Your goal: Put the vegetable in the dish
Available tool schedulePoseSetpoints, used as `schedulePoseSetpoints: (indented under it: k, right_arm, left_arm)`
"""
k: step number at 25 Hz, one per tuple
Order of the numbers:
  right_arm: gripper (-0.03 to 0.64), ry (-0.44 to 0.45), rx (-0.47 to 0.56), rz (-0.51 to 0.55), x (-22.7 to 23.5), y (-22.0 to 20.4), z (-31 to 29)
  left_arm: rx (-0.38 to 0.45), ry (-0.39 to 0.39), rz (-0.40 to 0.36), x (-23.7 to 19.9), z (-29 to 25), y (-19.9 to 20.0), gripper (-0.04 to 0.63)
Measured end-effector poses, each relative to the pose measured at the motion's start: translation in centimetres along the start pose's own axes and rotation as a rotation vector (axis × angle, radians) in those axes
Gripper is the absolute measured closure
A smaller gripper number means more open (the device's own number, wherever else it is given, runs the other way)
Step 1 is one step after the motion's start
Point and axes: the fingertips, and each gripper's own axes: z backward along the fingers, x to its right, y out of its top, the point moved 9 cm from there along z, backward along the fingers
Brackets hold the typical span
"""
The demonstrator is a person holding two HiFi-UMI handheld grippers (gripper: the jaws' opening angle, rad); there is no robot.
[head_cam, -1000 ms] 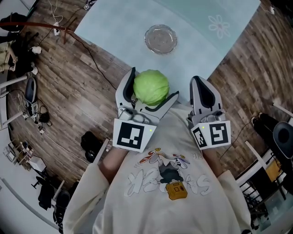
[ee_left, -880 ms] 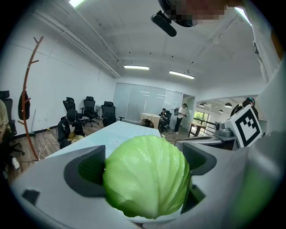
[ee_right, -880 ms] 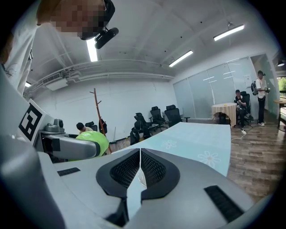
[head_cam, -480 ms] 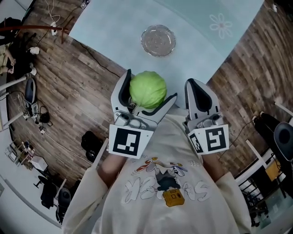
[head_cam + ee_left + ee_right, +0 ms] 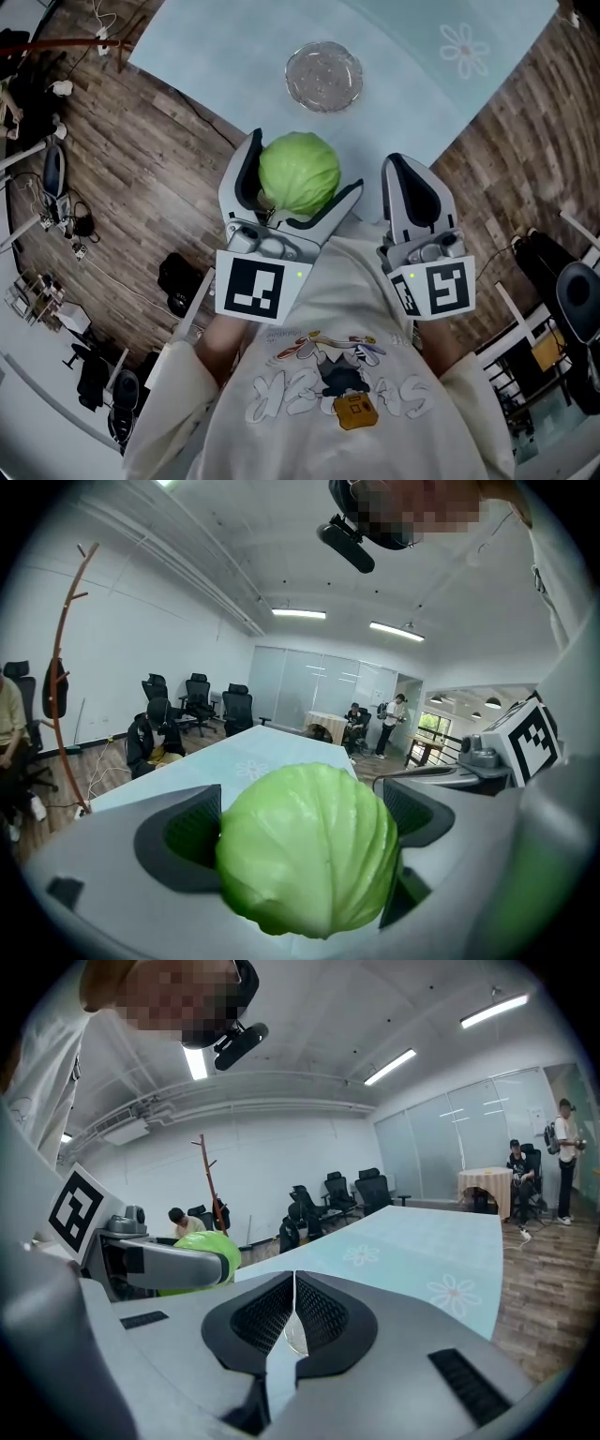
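Note:
A round green cabbage (image 5: 299,173) (image 5: 309,847) sits clamped between the jaws of my left gripper (image 5: 292,185) (image 5: 302,834), held in the air at the near edge of the pale blue table (image 5: 234,56). The cabbage also shows at the left of the right gripper view (image 5: 208,1247). A clear glass dish (image 5: 323,77) rests on the table beyond the cabbage, holding nothing that I can see. My right gripper (image 5: 412,187) (image 5: 294,1321) hangs to the right of the cabbage, jaws shut with nothing between them.
Wood floor (image 5: 141,187) surrounds the table on both sides. Cables and bags lie at the left (image 5: 56,187). Black office chairs (image 5: 197,700) and a coat stand (image 5: 66,658) are in the room, with people near a far table (image 5: 361,726).
My left gripper and the cabbage have shifted slightly left and a bit closer to the camera. The right gripper has hardly moved.

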Motion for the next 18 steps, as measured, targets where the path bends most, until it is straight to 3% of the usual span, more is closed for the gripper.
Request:
schedulePoseSetpoints:
  k: [18]
  right_arm:
    - [0.594, 0.071, -0.055, 0.014, 4.2, -1.6, -5.8]
  left_arm:
    - [-0.057, 0.064, 0.013, -1.4, -5.7, -3.0, 0.052]
